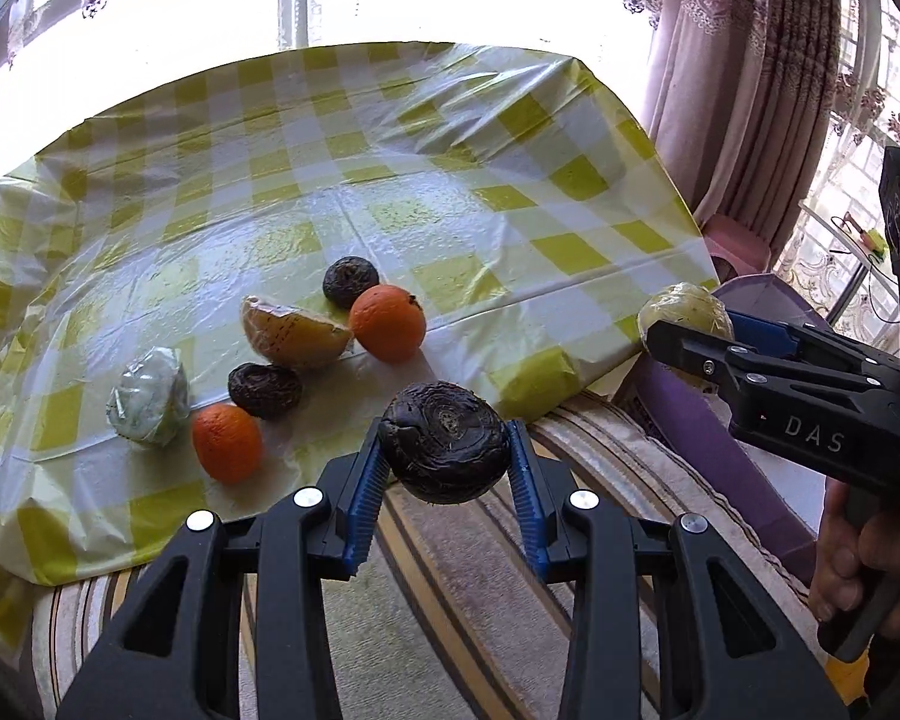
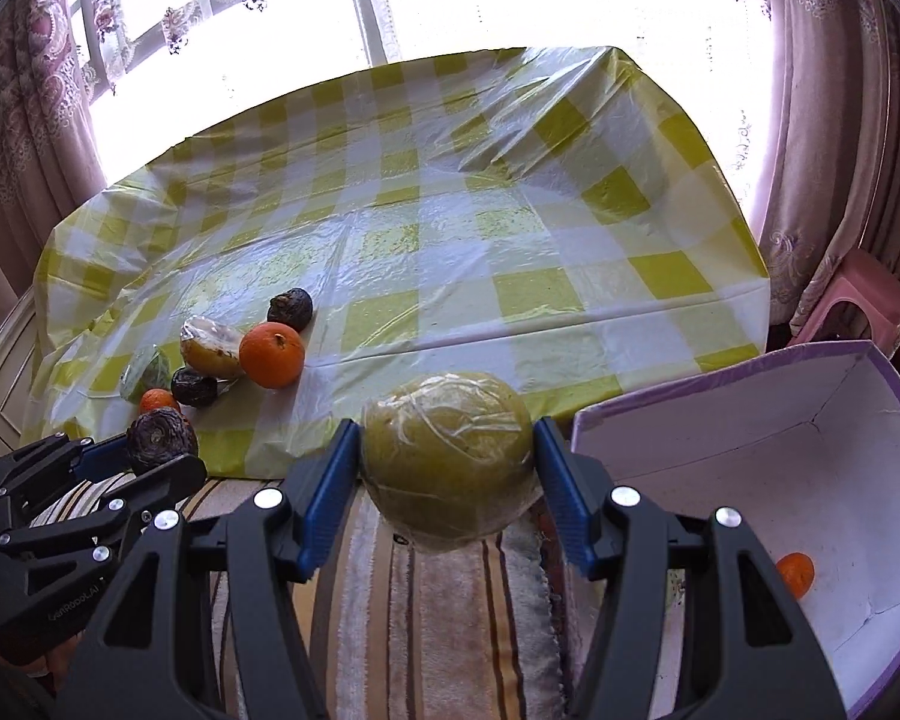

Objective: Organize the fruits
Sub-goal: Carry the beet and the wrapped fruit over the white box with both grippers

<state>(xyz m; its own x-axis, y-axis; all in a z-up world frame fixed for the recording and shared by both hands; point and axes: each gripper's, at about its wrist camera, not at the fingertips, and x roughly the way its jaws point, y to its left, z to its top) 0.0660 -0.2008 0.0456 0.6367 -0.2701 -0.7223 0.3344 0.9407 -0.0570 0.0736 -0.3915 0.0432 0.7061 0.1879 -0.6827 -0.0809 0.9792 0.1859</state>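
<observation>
My left gripper point(image 1: 447, 450) is shut on a dark rough round fruit point(image 1: 444, 441), held above the near table edge; it also shows in the right wrist view point(image 2: 161, 440). My right gripper point(image 2: 447, 459) is shut on a yellow-green fruit wrapped in plastic film point(image 2: 447, 456), seen from the left wrist view point(image 1: 684, 315) off the table's right edge. On the table lie two oranges point(image 1: 388, 322) point(image 1: 227, 442), two dark fruits point(image 1: 350, 281) point(image 1: 264, 390), a wrapped yellow fruit point(image 1: 294, 333) and a wrapped pale green one point(image 1: 150, 396).
A purple-edged white box point(image 2: 768, 468) stands right of the table, with one small orange point(image 2: 795, 573) inside. The yellow-checked tablecloth point(image 2: 426, 228) covers the table. A striped fabric surface point(image 2: 438, 600) lies below both grippers. A pink stool point(image 2: 858, 300) and curtains stand at right.
</observation>
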